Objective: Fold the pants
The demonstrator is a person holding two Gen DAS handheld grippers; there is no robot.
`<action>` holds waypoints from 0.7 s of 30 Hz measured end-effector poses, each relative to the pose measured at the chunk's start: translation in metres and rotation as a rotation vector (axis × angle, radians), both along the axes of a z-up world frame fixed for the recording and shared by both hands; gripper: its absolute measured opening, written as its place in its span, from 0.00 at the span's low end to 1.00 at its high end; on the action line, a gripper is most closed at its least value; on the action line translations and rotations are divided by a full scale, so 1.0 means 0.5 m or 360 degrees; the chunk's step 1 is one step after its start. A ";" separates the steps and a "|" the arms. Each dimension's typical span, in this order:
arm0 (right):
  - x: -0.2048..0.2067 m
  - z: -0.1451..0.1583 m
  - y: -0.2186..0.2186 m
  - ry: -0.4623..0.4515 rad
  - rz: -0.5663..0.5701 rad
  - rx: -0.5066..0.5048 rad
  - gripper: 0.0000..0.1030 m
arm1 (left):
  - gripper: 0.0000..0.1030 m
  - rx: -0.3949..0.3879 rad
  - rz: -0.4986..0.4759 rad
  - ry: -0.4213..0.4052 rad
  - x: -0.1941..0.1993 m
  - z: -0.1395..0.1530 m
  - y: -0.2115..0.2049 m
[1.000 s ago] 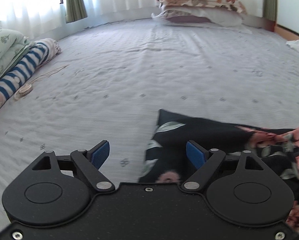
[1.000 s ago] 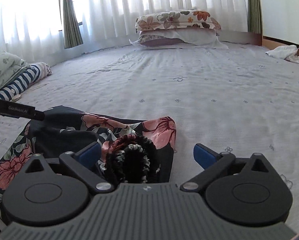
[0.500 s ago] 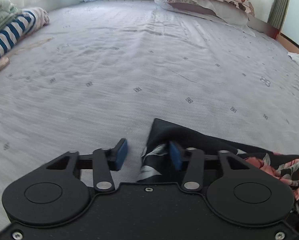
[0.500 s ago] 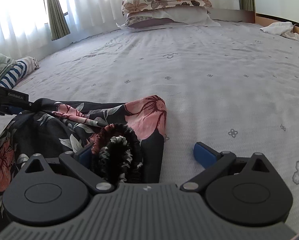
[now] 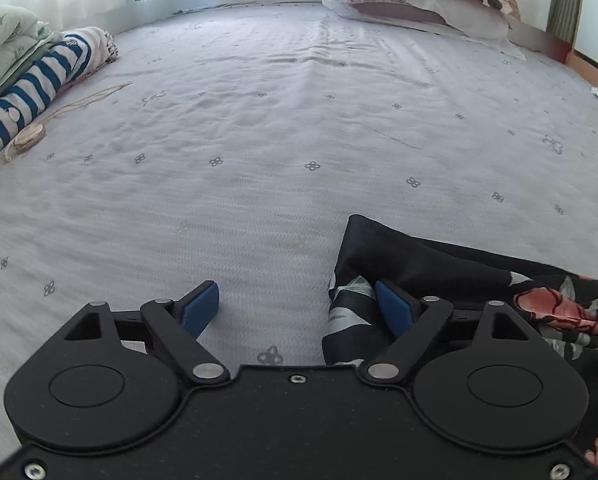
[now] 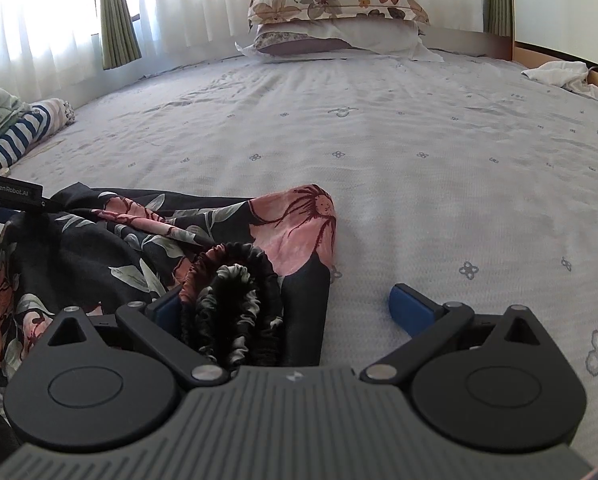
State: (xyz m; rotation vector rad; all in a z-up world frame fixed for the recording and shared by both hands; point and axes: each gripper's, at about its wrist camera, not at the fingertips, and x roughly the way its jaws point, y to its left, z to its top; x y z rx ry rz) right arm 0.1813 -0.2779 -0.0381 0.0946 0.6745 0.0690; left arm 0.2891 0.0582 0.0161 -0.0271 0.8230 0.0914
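Blue-padded jaws of our left gripper [image 5: 299, 304], half closed around the hem corner half a second ago, stand spread again, the pants [image 5: 439, 268] resting against the right pad only. Our right gripper [image 6: 291, 304] stays spread, the elastic waistband [image 6: 235, 300] bunched against its left pad. We judge both corners released on the bed [image 5: 279, 140].
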 end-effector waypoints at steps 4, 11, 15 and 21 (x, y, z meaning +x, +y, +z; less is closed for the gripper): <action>0.000 0.005 -0.005 0.0006 0.0003 0.0033 1.00 | 0.83 -0.0085 -0.0049 -0.0050 -0.025 0.022 -0.001; 0.048 0.025 -0.045 0.0091 0.0041 0.0210 1.00 | 0.84 -0.0319 -0.0136 0.0025 -0.013 0.013 0.012; 0.082 0.019 -0.043 0.0129 0.0121 0.0169 0.99 | 0.82 -0.0355 -0.0132 0.0009 0.001 -0.005 0.015; 0.071 0.019 -0.034 0.0065 0.0167 0.0141 0.70 | 0.38 -0.0181 -0.0209 -0.0076 -0.014 -0.008 -0.007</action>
